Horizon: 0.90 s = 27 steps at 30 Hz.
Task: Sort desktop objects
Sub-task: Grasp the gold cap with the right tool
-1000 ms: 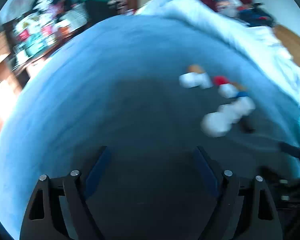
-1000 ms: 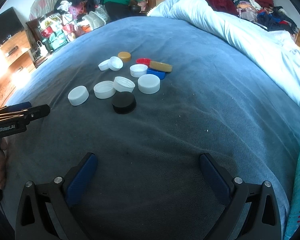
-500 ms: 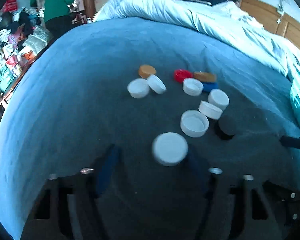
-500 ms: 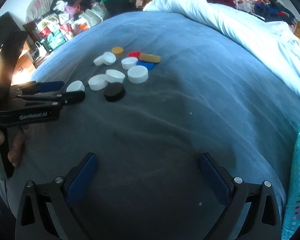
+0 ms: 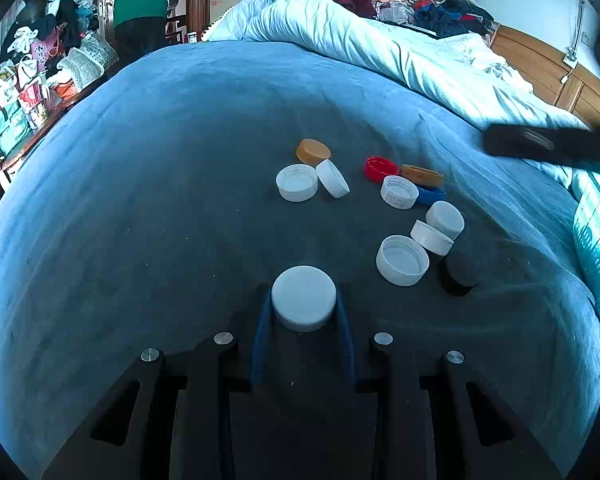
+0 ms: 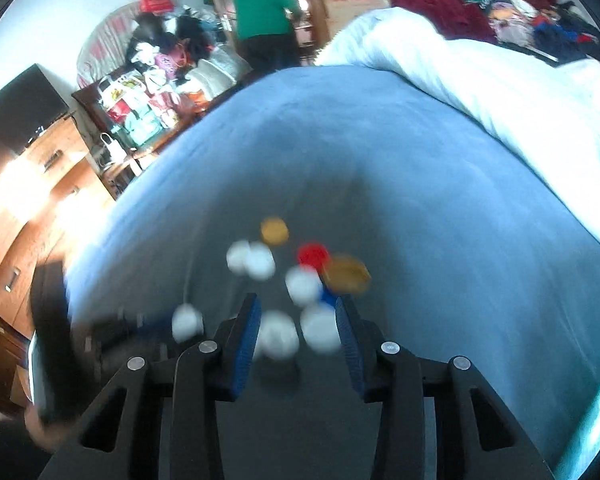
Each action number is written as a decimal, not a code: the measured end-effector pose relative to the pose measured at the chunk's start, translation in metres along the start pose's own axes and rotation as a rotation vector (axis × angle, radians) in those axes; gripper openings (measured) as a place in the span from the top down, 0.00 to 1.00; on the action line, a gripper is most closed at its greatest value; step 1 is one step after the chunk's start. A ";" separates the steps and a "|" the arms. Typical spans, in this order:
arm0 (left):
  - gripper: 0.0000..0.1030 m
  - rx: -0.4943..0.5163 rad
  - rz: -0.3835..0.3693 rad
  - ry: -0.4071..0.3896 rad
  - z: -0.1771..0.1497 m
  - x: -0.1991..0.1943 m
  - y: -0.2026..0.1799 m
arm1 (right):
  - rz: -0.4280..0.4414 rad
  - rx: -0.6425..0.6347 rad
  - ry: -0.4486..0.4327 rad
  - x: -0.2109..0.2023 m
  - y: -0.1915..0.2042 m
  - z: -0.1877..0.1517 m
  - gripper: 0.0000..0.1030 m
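Several bottle caps lie on a blue blanket (image 5: 140, 200): white ones, an orange cap (image 5: 313, 151), a red cap (image 5: 381, 168), a black cap (image 5: 458, 273). My left gripper (image 5: 303, 306) is shut on a white ribbed cap (image 5: 303, 298) at the near edge of the group. In the blurred right wrist view my right gripper (image 6: 297, 320) has its jaws partly closed, with two white caps (image 6: 278, 336) between or just past its fingers (image 6: 246, 332). Contact cannot be told. The right gripper shows as a dark bar in the left wrist view (image 5: 540, 146).
A rumpled white duvet (image 5: 380, 48) lies along the far right of the bed. A teal basket (image 5: 598, 236) stands at the right edge. A person in green (image 5: 144, 4) stands by cluttered shelves (image 5: 24, 80) at the back left. Wooden drawers (image 6: 24, 216) stand left.
My left gripper swung over to the caps and closed on the nearest white cap. My right gripper moved forward over the group and narrowed its jaws.
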<state>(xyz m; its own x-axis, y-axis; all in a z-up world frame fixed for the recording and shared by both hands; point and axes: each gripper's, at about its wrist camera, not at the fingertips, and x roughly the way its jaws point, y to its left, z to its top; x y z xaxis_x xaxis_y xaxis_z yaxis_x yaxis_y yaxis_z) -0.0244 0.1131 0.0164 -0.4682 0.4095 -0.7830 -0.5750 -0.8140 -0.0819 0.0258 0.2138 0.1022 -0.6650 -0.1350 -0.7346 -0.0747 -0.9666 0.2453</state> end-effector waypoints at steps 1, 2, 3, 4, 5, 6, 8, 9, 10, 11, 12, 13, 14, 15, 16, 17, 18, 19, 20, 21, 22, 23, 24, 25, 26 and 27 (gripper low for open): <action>0.74 -0.001 -0.001 -0.002 -0.002 -0.001 0.001 | 0.025 0.003 0.027 0.018 0.001 0.009 0.58; 0.74 -0.005 -0.004 -0.003 -0.001 -0.001 0.001 | 0.041 -0.003 0.048 0.036 0.004 0.016 0.58; 0.74 -0.009 -0.008 -0.004 -0.001 -0.001 0.001 | 0.055 -0.012 0.069 0.050 0.006 0.020 0.58; 0.74 -0.013 -0.014 -0.004 -0.001 -0.001 0.003 | 0.068 -0.025 0.099 0.070 0.010 0.025 0.58; 0.74 -0.016 -0.017 -0.005 -0.001 -0.001 0.003 | 0.069 -0.033 0.110 0.079 0.012 0.027 0.58; 0.74 -0.018 -0.020 -0.005 -0.001 -0.001 0.004 | 0.070 -0.039 0.120 0.090 0.013 0.030 0.58; 0.74 -0.020 -0.024 -0.005 -0.001 -0.001 0.005 | 0.072 -0.032 0.144 0.110 0.013 0.035 0.58; 0.74 -0.021 -0.025 -0.005 -0.001 -0.001 0.005 | 0.065 -0.035 0.150 0.116 0.011 0.036 0.58; 0.74 -0.021 -0.027 -0.006 -0.001 -0.002 0.005 | 0.047 -0.046 0.151 0.122 0.012 0.037 0.58; 0.74 -0.021 -0.028 -0.006 -0.002 -0.002 0.006 | 0.028 -0.053 0.147 0.126 0.012 0.038 0.58; 0.74 -0.020 -0.028 -0.006 -0.004 -0.002 0.006 | 0.025 -0.051 0.152 0.130 0.011 0.039 0.58; 0.74 -0.020 -0.028 -0.006 -0.004 -0.002 0.006 | 0.016 -0.052 0.157 0.135 0.009 0.039 0.59; 0.74 -0.019 -0.028 -0.007 -0.004 -0.003 0.006 | 0.007 -0.054 0.152 0.137 0.008 0.040 0.60; 0.74 -0.019 -0.028 -0.008 -0.004 -0.003 0.006 | 0.004 -0.052 0.150 0.135 0.006 0.041 0.61; 0.74 -0.021 -0.029 -0.009 -0.005 -0.004 0.006 | 0.006 -0.054 0.153 0.136 0.006 0.042 0.60; 0.74 -0.026 -0.033 -0.011 -0.006 -0.004 0.007 | -0.001 -0.067 0.156 0.137 0.009 0.043 0.66; 0.74 -0.031 -0.038 -0.013 -0.006 -0.005 0.008 | -0.019 -0.084 0.155 0.138 0.010 0.042 0.68; 0.74 -0.043 -0.048 -0.019 -0.005 -0.007 0.011 | -0.027 -0.094 0.154 0.136 0.011 0.042 0.68; 0.74 -0.060 -0.057 -0.029 -0.006 -0.010 0.014 | -0.038 -0.099 0.143 0.132 0.012 0.041 0.69; 0.75 -0.077 -0.059 -0.039 -0.006 -0.014 0.018 | -0.044 -0.106 0.121 0.124 0.012 0.041 0.69; 0.75 -0.103 -0.068 -0.058 -0.007 -0.019 0.023 | -0.040 -0.109 0.095 0.114 0.014 0.041 0.69; 0.75 -0.120 -0.077 -0.070 -0.008 -0.023 0.027 | -0.033 -0.106 0.068 0.101 0.016 0.041 0.69; 0.75 -0.136 -0.077 -0.080 -0.009 -0.028 0.030 | -0.027 -0.105 0.051 0.092 0.018 0.040 0.69; 0.75 -0.149 -0.070 -0.083 -0.009 -0.032 0.032 | -0.023 -0.106 0.035 0.080 0.020 0.037 0.69; 0.75 -0.150 -0.066 -0.084 -0.010 -0.035 0.032 | -0.015 -0.103 0.022 0.067 0.022 0.033 0.69; 0.75 -0.145 -0.054 -0.085 -0.012 -0.038 0.032 | -0.011 -0.100 0.012 0.056 0.024 0.029 0.69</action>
<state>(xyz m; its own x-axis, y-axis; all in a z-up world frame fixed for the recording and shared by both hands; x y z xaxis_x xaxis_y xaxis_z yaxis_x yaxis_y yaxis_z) -0.0169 0.0669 0.0365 -0.4977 0.4829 -0.7205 -0.5007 -0.8382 -0.2158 -0.0346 0.1892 0.0850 -0.6553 -0.1262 -0.7447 -0.0068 -0.9849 0.1729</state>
